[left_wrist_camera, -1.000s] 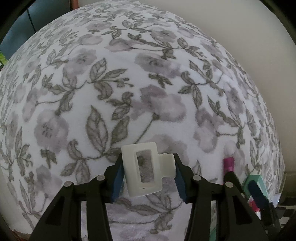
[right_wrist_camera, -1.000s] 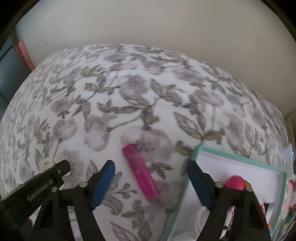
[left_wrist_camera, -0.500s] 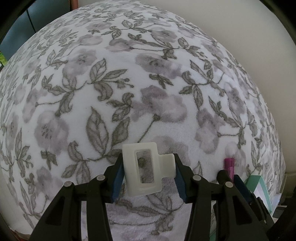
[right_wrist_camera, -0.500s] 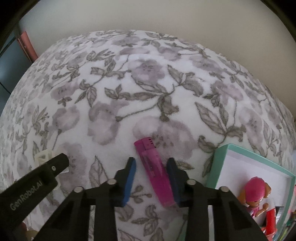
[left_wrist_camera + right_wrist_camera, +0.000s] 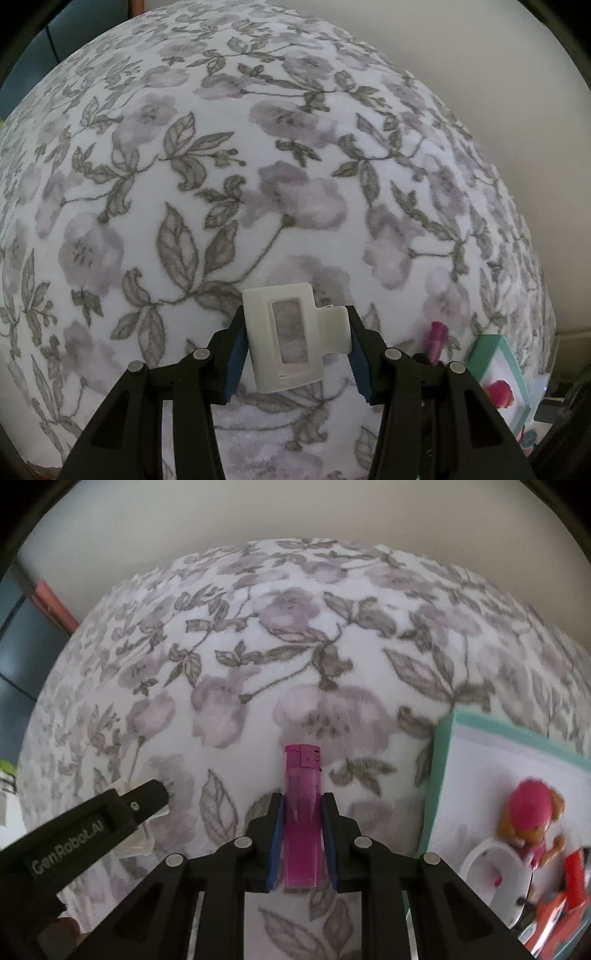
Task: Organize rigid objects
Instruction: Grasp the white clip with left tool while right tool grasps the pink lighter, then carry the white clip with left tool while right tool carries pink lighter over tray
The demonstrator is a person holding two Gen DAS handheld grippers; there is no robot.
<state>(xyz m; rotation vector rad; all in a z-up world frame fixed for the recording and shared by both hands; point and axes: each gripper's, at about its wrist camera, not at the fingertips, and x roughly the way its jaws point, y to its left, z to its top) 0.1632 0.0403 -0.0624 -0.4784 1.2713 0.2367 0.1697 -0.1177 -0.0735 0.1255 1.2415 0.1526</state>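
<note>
Left wrist view: left gripper (image 5: 295, 345) bottom centre, closed on white plastic clip (image 5: 291, 334), blue pads (image 5: 233, 350) squeezing its two sides, clip tilted slightly, window through the middle showing cloth behind. Held just above floral cloth (image 5: 258, 166) filling most of frame, probably for carrying toward the box. Pointed forward and down over cloth. Lower right of frame: pink lighter (image 5: 436, 338) tip poking up behind the right finger, teal box (image 5: 496, 343) at the edge with a pink toy inside. Plain wall upper right. Right wrist view: right gripper (image 5: 302, 840) bottom centre, narrow, clamped on pink lighter (image 5: 302, 812) along its long sides, lighter head sticking out past the fingertips toward frame centre; gripped low on the body, likely for a steady lift. Whether lifted off floral cloth (image 5: 295, 627) or resting on it, cannot tell. Aimed nearly straight ahead, lighter in line with fingers. Teal box (image 5: 439, 768) right side of frame, open, white inside, pup figure (image 5: 532, 816), white ring-shaped item (image 5: 491, 878) and red pieces (image 5: 572, 878) already in, so likely the drop spot for both held things. Left gripper (image 5: 144, 805) body in lower left, white clip (image 5: 142, 834) barely visible behind it.
</note>
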